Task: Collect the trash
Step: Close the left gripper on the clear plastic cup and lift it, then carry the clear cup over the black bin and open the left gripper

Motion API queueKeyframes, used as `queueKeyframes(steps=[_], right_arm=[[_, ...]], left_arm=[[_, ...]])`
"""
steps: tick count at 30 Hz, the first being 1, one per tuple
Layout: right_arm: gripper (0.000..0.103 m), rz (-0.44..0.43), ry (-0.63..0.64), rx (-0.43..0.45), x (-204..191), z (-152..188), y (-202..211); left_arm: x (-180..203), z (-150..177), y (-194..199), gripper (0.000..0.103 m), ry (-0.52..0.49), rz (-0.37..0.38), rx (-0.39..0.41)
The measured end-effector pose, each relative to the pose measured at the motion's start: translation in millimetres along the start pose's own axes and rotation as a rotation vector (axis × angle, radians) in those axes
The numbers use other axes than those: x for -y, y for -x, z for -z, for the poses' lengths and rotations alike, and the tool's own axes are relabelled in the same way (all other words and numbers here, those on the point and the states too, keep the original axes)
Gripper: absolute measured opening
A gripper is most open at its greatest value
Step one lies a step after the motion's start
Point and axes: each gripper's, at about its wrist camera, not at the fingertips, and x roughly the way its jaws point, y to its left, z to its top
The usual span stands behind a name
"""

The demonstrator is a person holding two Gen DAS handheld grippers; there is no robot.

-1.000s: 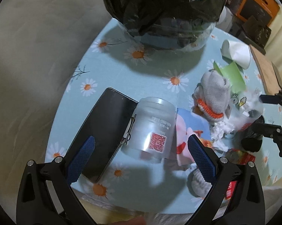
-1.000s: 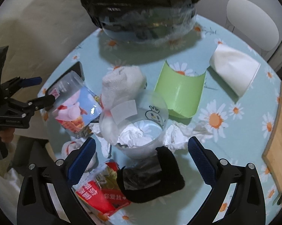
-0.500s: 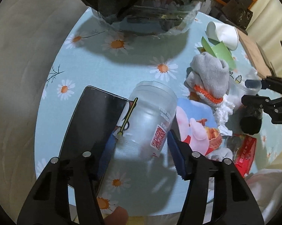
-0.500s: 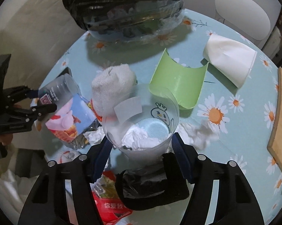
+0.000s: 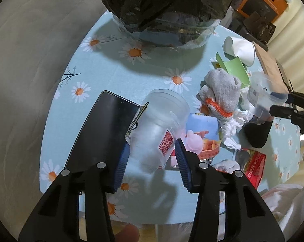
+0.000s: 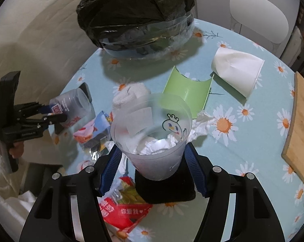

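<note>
A frosted plastic cup [image 5: 160,121] with a red code label lies tilted between the blue pads of my left gripper [image 5: 152,144], whose jaws are closing on it. The right wrist view shows that cup [image 6: 71,104] held off the table by the left gripper [image 6: 57,112]. My right gripper [image 6: 152,149] is shut on a clear cup [image 6: 152,125] with a cartoon bird print and crumpled tissue inside. A bin lined with a black bag [image 6: 139,16] stands at the table's far side.
On the daisy-print table [image 5: 115,68] lie a dark phone [image 5: 107,129], a grey sock [image 5: 222,92], a green curved piece [image 6: 188,88], a tipped white paper cup [image 6: 236,72], tissue [image 6: 200,125], a red wrapper [image 6: 121,211], a black cloth [image 6: 164,191] and a wooden board [image 6: 301,129].
Both grippers went from wide open to closed around their cups. The left one has tilted the frosted cup up, and the right one has raised the bird-print cup off the table.
</note>
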Motion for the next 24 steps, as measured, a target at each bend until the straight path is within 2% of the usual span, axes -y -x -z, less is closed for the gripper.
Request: queueKeyframes(steps=[8, 10, 17, 24], right_arm=[[0.06, -0.018, 0.017, 0.015, 5.4, 11.1, 22.0], [0.06, -0.021, 0.026, 0.018, 7.6, 14.0, 28.2], [0.06, -0.033, 0.051, 0.054, 14.7, 22.7, 50.3], [0.06, -0.058, 0.037, 0.106, 26.2, 27.9, 71.9]], left_arm=[[3.0, 5.6, 15.1, 0.047, 0.063, 0.001, -0.002], [4.2, 7.1, 24.3, 0.047, 0.071, -0.005, 0.018], [11.6, 8.1, 49.3, 0.047, 0.079, -0.089, 0.065], [31.2, 9.5, 68.2, 0.047, 0.066, -0.12, 0.101]])
